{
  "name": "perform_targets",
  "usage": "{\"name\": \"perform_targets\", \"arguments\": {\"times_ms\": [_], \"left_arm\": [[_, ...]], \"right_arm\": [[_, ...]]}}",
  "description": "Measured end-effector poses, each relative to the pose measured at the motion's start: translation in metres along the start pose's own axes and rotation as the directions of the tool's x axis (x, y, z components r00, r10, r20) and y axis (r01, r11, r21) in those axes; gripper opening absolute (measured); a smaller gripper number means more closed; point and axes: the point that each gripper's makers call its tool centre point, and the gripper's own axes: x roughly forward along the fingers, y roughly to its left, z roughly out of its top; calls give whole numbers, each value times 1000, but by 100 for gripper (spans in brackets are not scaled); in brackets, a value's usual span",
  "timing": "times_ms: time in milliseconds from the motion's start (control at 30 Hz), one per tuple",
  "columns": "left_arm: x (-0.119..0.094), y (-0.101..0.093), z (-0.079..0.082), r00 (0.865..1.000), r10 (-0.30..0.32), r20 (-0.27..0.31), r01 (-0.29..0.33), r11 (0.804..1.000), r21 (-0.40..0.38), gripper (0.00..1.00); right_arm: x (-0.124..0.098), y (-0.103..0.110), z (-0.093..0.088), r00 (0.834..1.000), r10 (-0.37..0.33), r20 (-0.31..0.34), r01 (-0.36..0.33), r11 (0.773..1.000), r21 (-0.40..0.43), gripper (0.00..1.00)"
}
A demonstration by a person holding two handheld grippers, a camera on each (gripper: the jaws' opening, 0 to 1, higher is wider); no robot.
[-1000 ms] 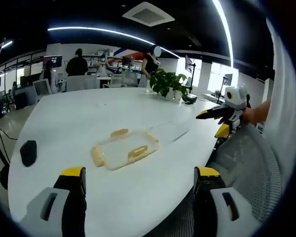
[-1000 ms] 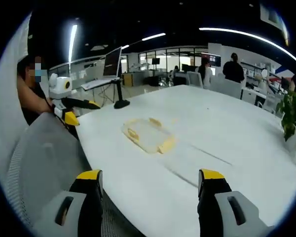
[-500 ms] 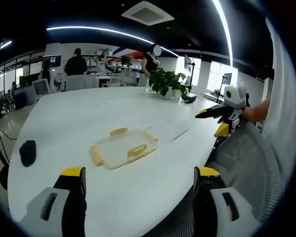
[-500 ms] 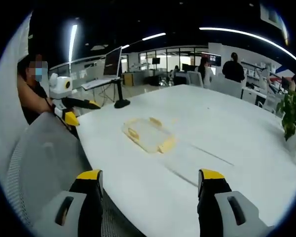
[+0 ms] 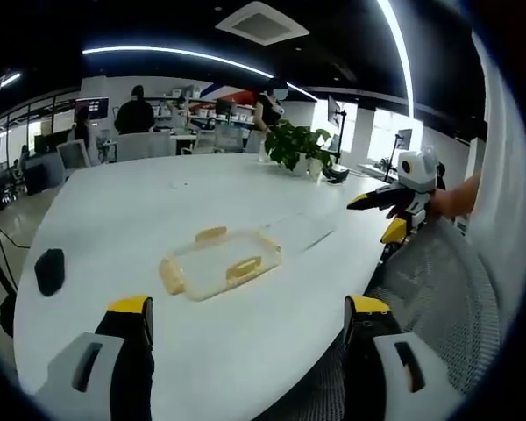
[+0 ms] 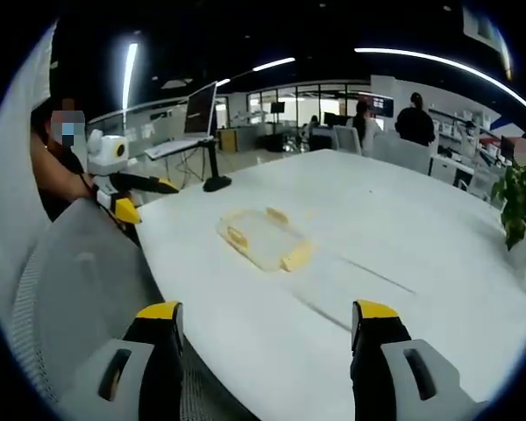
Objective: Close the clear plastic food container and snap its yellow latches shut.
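The clear plastic container [image 5: 221, 263] with yellow latches lies low on the white table [image 5: 114, 210], well ahead of my left gripper [image 5: 248, 309], whose jaws stand open and empty. A faint clear lid [image 5: 300, 232] rests flat on the table just beyond it. In the right gripper view the container [image 6: 263, 239] sits mid-table and the lid [image 6: 355, 282] lies nearer, ahead of my right gripper [image 6: 267, 312], which is open and empty too. Each gripper appears in the other's view, held off the table's edge: the right gripper [image 5: 379, 217] and the left gripper [image 6: 147, 200].
A grey mesh chair back [image 5: 430, 298] stands against the table's near edge, seen also as the chair back [image 6: 79, 289]. A potted plant [image 5: 300, 147] and a small black object [image 5: 50, 270] sit on the table. A monitor on a stand [image 6: 206, 132] is nearby. People stand far behind.
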Motion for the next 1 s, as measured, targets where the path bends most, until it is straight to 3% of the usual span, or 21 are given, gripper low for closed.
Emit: {"name": "perform_targets", "arguments": {"times_ms": [1000], "left_arm": [[-1,0,4,1000,-11,5,11,1000,1,91]], "right_arm": [[6,3,6,1000,18,-6,-18,1000,-13,78]]}}
